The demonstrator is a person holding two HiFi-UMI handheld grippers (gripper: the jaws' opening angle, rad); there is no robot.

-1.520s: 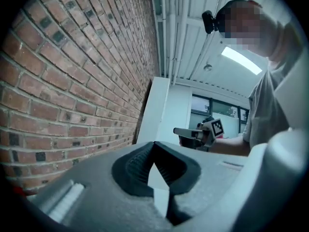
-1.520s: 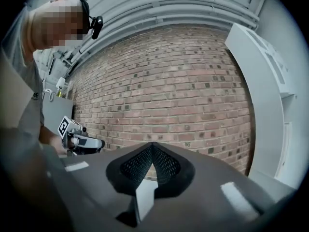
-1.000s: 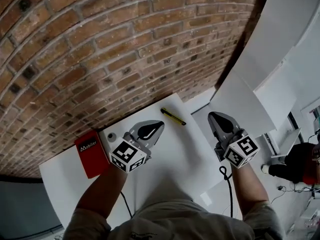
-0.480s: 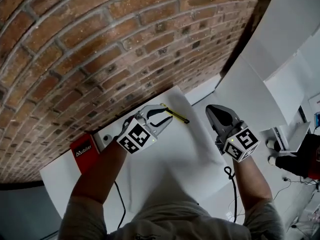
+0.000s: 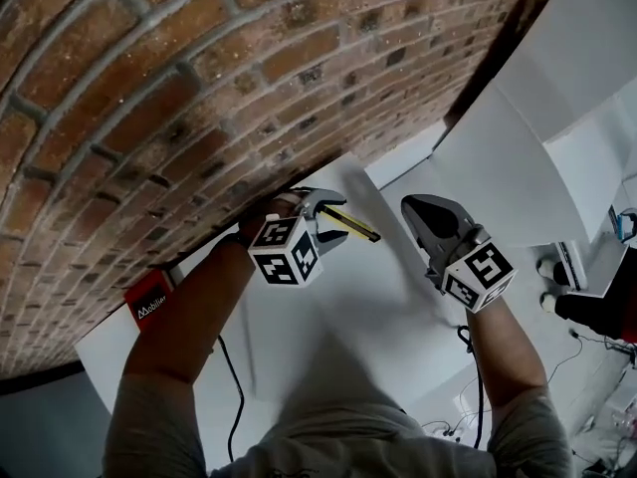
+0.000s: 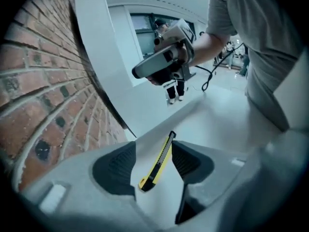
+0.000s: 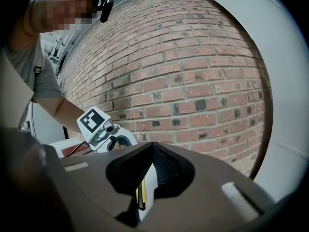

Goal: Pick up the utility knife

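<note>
**Head view.** You are bringing the left hand-held gripper (image 5: 326,219) down onto the far end of the white surface (image 5: 338,312), close under the brick wall (image 5: 199,88). A second ago it was hovering nearer to you, beside the red box (image 5: 147,302), with its jaws together. Now they are straddling the near end of the utility knife (image 5: 356,227). The knife is lying flat on the surface where it lay before, and is not yet lifted. The right hand-held gripper (image 5: 414,212) is hanging just beside the knife's other end, lower than before and apart from it.

**Left gripper view.** The jaws are opening and are already standing wide. The yellow-and-black knife is lying lengthwise in the gap, closer to the right-hand pad. Neither pad is pressing on it. This means the approach is nearly complete. You are now placed to close on the handle, provided the jaws settle low enough to catch its sides.

**Right gripper view.** The jaws are sitting together at the tips and are holding nothing. A yellow sliver is showing through the slit below the tips, probably the knife on the surface beyond. This hand is contributing nothing to the pick at present.
</note>
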